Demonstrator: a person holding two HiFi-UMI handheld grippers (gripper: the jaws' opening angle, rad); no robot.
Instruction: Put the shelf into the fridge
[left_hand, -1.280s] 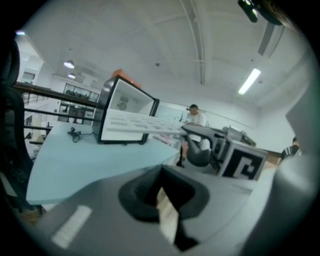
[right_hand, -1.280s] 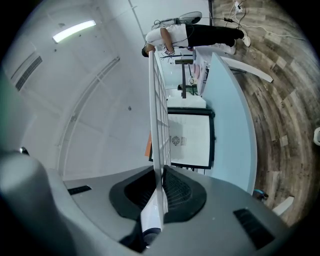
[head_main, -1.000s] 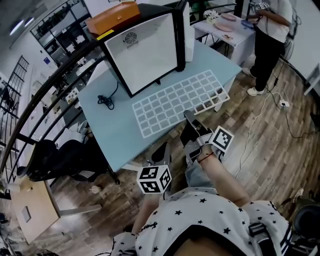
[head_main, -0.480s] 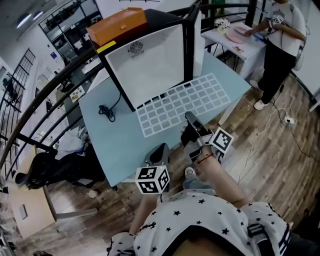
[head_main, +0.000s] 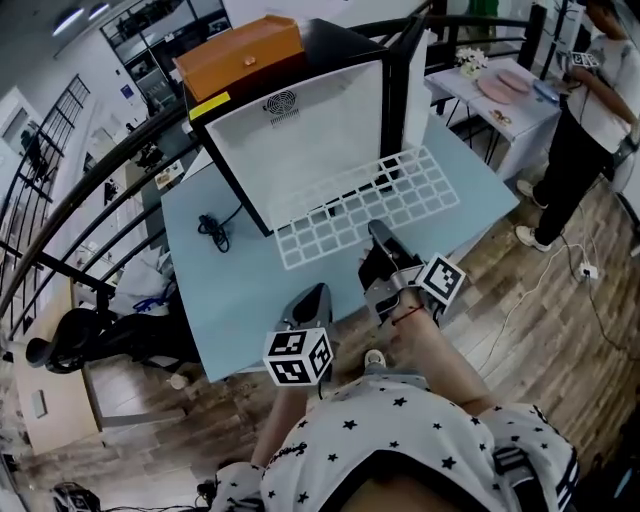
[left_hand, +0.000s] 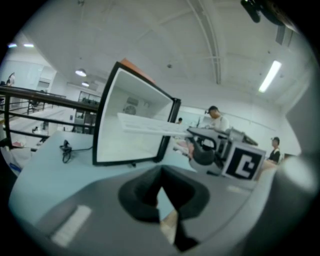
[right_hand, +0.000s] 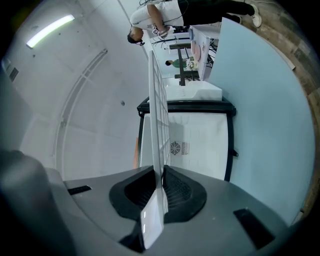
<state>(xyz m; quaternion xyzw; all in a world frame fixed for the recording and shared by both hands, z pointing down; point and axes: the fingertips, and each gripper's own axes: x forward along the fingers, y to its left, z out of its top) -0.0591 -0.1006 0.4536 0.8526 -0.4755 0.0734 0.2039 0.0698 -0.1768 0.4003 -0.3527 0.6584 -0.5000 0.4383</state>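
1. Coiled black cable (head_main: 212, 228): lies on the light blue table (head_main: 240, 285), near its left edge.
2. Left gripper (head_main: 317, 292): sits over the table's near edge. Its jaws are fully together with nothing between them.
3. Black-framed small fridge with white interior (head_main: 310, 140): stands at the table's far edge with its open front facing the grippers. A flat orange box (head_main: 240, 55) lies on top.
4. White wire grid shelf (head_main: 370, 205): held clear above the table, roughly level. Its far edge is at the fridge opening; whether it has entered cannot be told.
5. Right gripper (head_main: 380, 236): jaws clamped on the shelf's near edge.
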